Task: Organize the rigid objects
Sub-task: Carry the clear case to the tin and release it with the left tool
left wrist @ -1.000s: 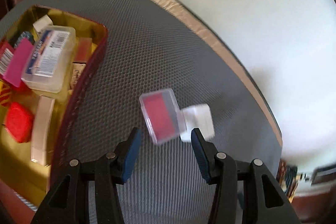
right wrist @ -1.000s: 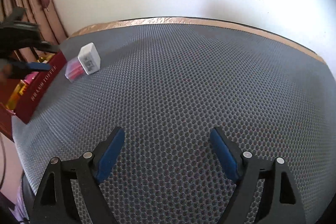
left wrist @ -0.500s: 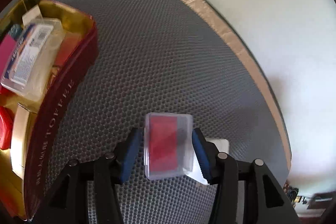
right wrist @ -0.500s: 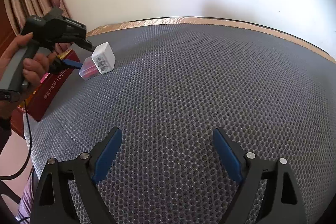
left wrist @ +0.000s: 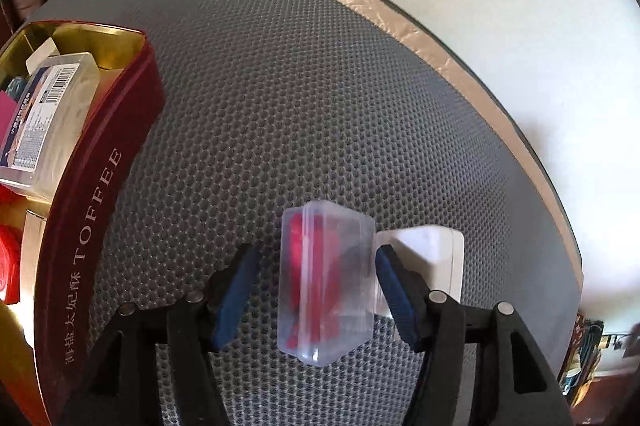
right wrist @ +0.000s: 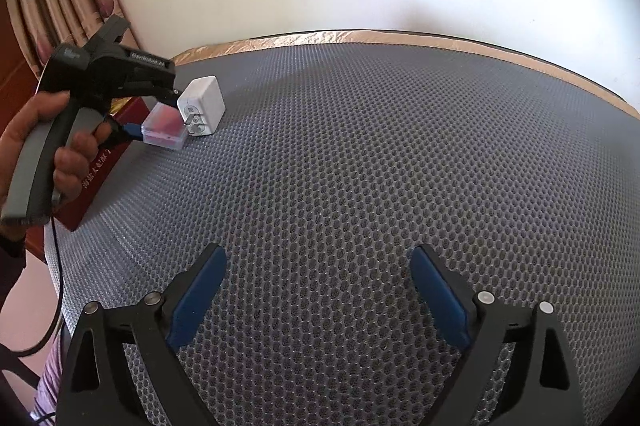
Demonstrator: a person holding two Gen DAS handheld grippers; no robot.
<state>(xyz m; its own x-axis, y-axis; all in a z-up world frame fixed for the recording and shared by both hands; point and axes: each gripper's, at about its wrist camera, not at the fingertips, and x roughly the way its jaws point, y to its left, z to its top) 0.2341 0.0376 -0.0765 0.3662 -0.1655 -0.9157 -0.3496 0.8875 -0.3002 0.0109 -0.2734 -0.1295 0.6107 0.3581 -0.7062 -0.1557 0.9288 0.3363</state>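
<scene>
Straddling a clear plastic case (left wrist: pixel 326 284) with red contents, the left tool (left wrist: pixel 316 284) has its blue pads (left wrist: pixel 236 290) apart, one on either side of the case. The right pad lies at the case's edge; a gap shows between the left pad and the case, so the tool is not closed on it. The case is tilted, one long edge raised, on the grey mesh-covered surface (left wrist: pixel 300 86). Just right of it — touching or nearly so — stands a white charger cube (left wrist: pixel 434 254), its prongs visible in the right wrist view (right wrist: pixel 202 104). To the left sits a dark red tin (left wrist: pixel 92 194) lettered "TOFFEE", open, with a gold interior; it holds a clear labelled box (left wrist: pixel 44 118), a red piece and other small items too crowded to identify.

The right tool (right wrist: pixel 318 300) hovers over bare mesh near the front of the surface, pads wide apart and holding nothing — well apart from the case (right wrist: pixel 166 126). A hand (right wrist: pixel 48 142) grips the left tool's handle at far left.
</scene>
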